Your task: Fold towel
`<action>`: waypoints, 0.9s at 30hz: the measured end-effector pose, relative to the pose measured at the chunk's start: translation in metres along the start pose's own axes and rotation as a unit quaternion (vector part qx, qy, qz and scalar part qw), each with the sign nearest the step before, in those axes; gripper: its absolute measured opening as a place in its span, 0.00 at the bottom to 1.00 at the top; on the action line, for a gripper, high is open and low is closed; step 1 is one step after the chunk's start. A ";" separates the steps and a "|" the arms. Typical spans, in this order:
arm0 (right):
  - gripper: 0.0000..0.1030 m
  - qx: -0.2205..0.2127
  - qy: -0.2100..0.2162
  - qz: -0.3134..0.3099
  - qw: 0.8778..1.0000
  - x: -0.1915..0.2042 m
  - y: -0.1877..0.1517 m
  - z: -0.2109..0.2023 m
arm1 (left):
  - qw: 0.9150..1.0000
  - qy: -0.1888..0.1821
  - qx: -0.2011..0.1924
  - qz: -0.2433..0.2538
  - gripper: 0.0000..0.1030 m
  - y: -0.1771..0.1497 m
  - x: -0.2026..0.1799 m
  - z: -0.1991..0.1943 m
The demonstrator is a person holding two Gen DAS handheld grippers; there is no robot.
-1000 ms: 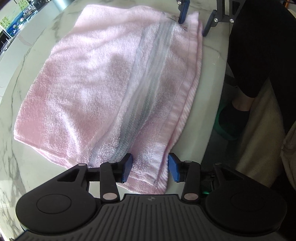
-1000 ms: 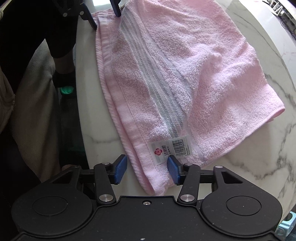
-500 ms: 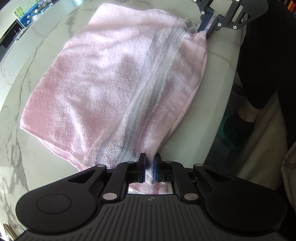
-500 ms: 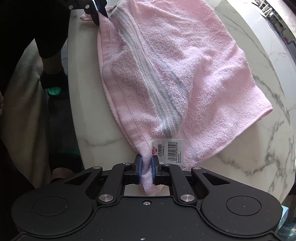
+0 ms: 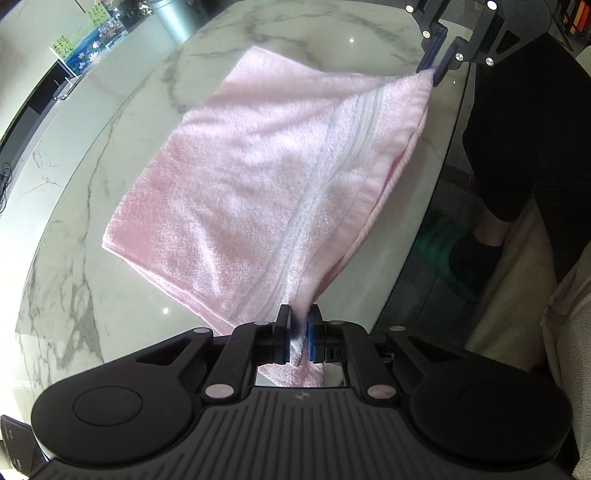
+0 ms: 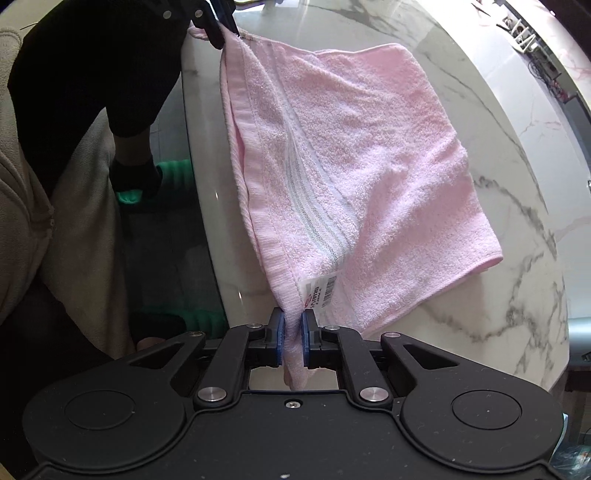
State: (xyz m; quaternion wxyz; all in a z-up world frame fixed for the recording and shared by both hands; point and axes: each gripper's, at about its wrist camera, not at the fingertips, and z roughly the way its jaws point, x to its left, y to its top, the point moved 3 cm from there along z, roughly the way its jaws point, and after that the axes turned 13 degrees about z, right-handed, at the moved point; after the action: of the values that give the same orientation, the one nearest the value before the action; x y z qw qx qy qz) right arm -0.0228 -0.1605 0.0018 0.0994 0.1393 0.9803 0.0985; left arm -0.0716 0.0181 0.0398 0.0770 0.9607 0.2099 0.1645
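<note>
A pink towel [image 5: 251,177] with a pale woven stripe lies folded on the white marble table [image 5: 110,122], its near edge lifted off the surface. My left gripper [image 5: 299,325] is shut on one corner of that edge. My right gripper [image 6: 293,332] is shut on the other corner, beside the white barcode label [image 6: 319,293]. In the left wrist view the right gripper [image 5: 437,61] shows at the top, clamped on its corner. The right wrist view shows the towel [image 6: 369,155] sagging between both grips, with the left gripper [image 6: 221,31] at the top.
The table's rounded edge [image 6: 207,229] runs just beside the lifted towel edge. A person in dark trousers [image 5: 524,122] and green slippers [image 6: 155,181] stands close to it. Beige fabric [image 6: 55,206] lies off the table. A grey cylinder [image 5: 173,18] stands at the far side.
Both grippers closed on the towel's near corners, then rose, lifting that edge off the table. The rest of the towel stays on the marble.
</note>
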 end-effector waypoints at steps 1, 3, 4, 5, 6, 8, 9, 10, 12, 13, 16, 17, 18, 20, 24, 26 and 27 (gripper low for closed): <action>0.07 -0.003 -0.004 -0.001 1.000 -0.005 0.000 -0.010 | 1.000 0.006 -0.001 -0.002 0.07 0.002 0.007 0.004; 0.06 -0.010 -0.014 0.000 1.000 -0.011 0.000 -0.026 | 1.000 0.019 0.000 -0.003 0.07 0.006 0.020 0.012; 0.06 -0.016 -0.022 0.001 1.000 -0.013 0.001 -0.032 | 1.000 0.027 -0.001 -0.004 0.07 0.007 0.025 0.013; 0.05 -0.022 -0.033 0.002 0.999 -0.014 0.002 -0.039 | 0.999 0.034 -0.002 -0.005 0.07 0.009 0.026 0.012; 0.05 -0.029 -0.042 0.003 0.999 -0.017 0.004 -0.044 | 0.999 0.042 -0.002 -0.006 0.07 0.012 0.029 0.011; 0.05 -0.040 -0.055 0.010 0.998 -0.028 0.006 -0.060 | 0.998 0.059 -0.006 -0.012 0.07 0.019 0.038 0.007; 0.05 -0.046 -0.061 0.014 0.997 -0.035 0.007 -0.069 | 0.998 0.067 -0.009 -0.015 0.07 0.023 0.043 0.005; 0.05 -0.051 -0.066 0.018 0.996 -0.040 0.008 -0.077 | 0.997 0.074 -0.012 -0.017 0.07 0.027 0.046 0.001; 0.05 -0.054 -0.062 0.025 0.996 -0.047 0.011 -0.089 | 0.996 0.084 -0.020 -0.020 0.07 0.035 0.051 -0.010; 0.05 -0.056 -0.058 0.029 0.996 -0.048 0.012 -0.093 | 0.996 0.087 -0.023 -0.020 0.07 0.037 0.051 -0.014; 0.05 -0.053 -0.035 0.034 0.997 -0.045 0.011 -0.093 | 0.995 0.093 -0.026 -0.018 0.07 0.039 0.050 -0.026; 0.05 -0.052 -0.029 0.034 0.998 -0.041 0.011 -0.088 | 0.995 0.093 -0.027 -0.018 0.07 0.040 0.050 -0.027; 0.05 -0.051 -0.022 0.036 0.998 -0.037 0.010 -0.082 | 0.995 0.093 -0.028 -0.021 0.07 0.041 0.051 -0.027; 0.06 -0.053 -0.009 0.040 0.998 -0.027 0.008 -0.069 | 0.995 0.094 -0.030 -0.028 0.07 0.044 0.054 -0.025; 0.16 -0.060 0.008 0.049 0.997 -0.013 0.006 -0.046 | 0.995 0.093 -0.030 -0.031 0.07 0.046 0.055 -0.024; 0.30 -0.065 0.016 0.057 0.996 -0.008 0.007 -0.038 | 0.995 0.092 -0.030 -0.035 0.07 0.047 0.055 -0.026; 0.39 -0.069 0.021 0.062 0.995 -0.006 0.008 -0.036 | 0.995 0.092 -0.030 -0.039 0.07 0.047 0.055 -0.026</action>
State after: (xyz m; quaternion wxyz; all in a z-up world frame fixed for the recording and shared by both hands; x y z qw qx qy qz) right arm -0.0232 -0.1601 0.0391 0.0823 0.1902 0.9625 0.1750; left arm -0.0153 0.0010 0.0897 0.0921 0.9299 0.2482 0.2552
